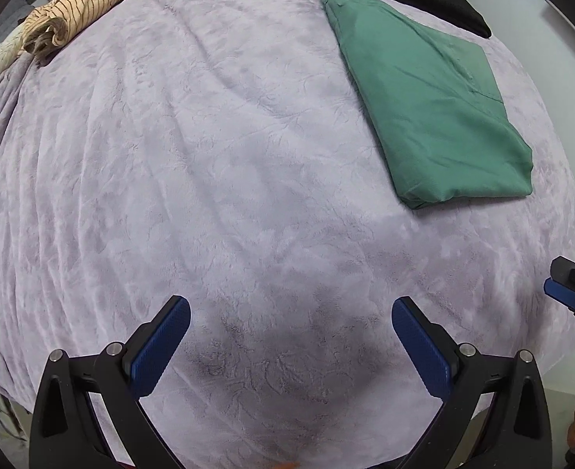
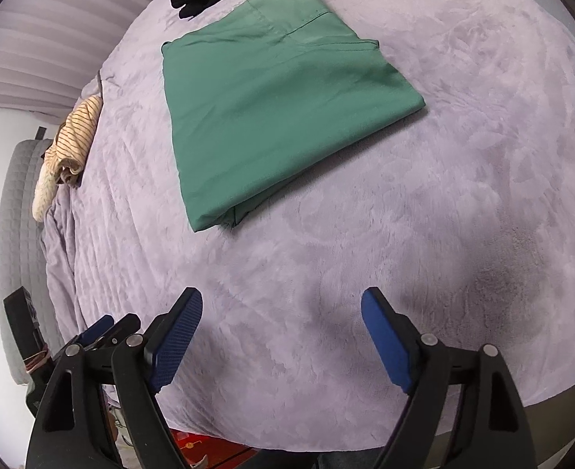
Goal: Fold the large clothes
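With the green garment (image 2: 279, 117) lying folded flat on the far side of the lavender blanket (image 2: 463, 195), both the left gripper (image 1: 291, 336) and right gripper (image 2: 281, 328) hang wide open and empty, so the next piece is best approached low and level.

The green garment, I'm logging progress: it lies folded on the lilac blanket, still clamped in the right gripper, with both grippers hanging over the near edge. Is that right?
Not quite. The green garment does lie folded on the lilac blanket, but the right gripper is open and empty, well short of it, as the right wrist view shows. The left gripper is open too.
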The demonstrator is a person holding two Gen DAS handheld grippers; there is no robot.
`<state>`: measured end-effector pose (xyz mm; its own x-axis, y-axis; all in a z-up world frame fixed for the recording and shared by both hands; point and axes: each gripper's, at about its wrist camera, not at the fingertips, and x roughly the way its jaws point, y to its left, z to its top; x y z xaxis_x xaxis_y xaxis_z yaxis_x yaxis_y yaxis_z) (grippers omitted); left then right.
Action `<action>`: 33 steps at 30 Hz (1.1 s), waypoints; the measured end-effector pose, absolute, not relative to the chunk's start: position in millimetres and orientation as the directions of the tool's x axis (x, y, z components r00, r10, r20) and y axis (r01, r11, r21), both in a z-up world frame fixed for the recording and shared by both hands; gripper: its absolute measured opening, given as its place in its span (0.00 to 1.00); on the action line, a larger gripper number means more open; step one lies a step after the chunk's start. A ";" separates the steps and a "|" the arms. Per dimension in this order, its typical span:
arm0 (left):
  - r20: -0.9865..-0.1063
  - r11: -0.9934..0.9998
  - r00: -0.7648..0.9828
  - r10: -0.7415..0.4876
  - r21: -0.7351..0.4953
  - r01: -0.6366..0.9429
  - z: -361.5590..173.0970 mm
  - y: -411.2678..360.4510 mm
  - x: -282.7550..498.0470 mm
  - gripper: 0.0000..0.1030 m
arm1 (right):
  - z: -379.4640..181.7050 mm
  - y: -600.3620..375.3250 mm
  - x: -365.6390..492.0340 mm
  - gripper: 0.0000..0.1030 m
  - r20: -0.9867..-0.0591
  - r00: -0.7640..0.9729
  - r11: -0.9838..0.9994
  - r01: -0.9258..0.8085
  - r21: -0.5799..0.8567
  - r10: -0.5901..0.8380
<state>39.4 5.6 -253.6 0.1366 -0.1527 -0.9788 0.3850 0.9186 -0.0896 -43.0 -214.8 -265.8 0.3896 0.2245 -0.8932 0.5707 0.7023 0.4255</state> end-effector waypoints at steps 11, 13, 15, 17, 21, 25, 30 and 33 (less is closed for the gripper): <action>-0.987 0.936 0.100 -0.125 -0.084 0.343 -261.8 -1.1 47.6 1.00 | -272.4 -216.1 -26.9 1.00 -0.903 0.342 0.746 0.523 0.411 0.258; -0.986 0.942 0.102 -0.131 -0.091 0.324 -259.2 -8.9 52.6 1.00 | -276.3 -227.0 -19.5 1.00 -0.906 0.317 0.745 0.523 0.414 0.281; -0.986 0.944 0.103 -0.130 -0.092 0.316 -258.0 -17.7 59.1 1.00 | -275.2 -238.9 -12.3 1.00 -0.904 0.312 0.745 0.518 0.420 0.293; -0.986 0.949 0.105 -0.130 -0.093 0.301 -257.4 -27.0 66.6 1.00 | -272.6 -250.6 -4.8 1.00 -0.903 0.311 0.751 0.507 0.422 0.297; -0.988 0.958 0.106 -0.116 -0.083 0.275 -259.2 -47.5 80.1 1.00 | -268.6 -278.5 12.8 1.00 -0.898 0.303 0.760 0.483 0.434 0.320; -0.988 0.960 0.103 -0.112 -0.081 0.268 -261.4 -69.1 90.9 1.00 | -265.7 -302.9 24.8 1.00 -0.887 0.309 0.754 0.474 0.455 0.342; -0.992 0.963 0.104 -0.072 -0.042 0.267 -268.4 -90.1 102.0 1.00 | -270.1 -334.9 37.0 1.00 -0.871 0.319 0.730 0.478 0.488 0.374; -0.991 0.962 0.080 -0.103 -0.079 0.260 -275.0 -96.4 112.2 1.00 | -272.5 -350.3 44.1 1.00 -0.866 0.326 0.725 0.478 0.497 0.379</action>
<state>112.2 -96.4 -275.0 0.0804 -0.1029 -0.9914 0.2601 0.9624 -0.0788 44.1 -350.3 -272.5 0.3263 0.3788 -0.8661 0.4777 0.7245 0.4969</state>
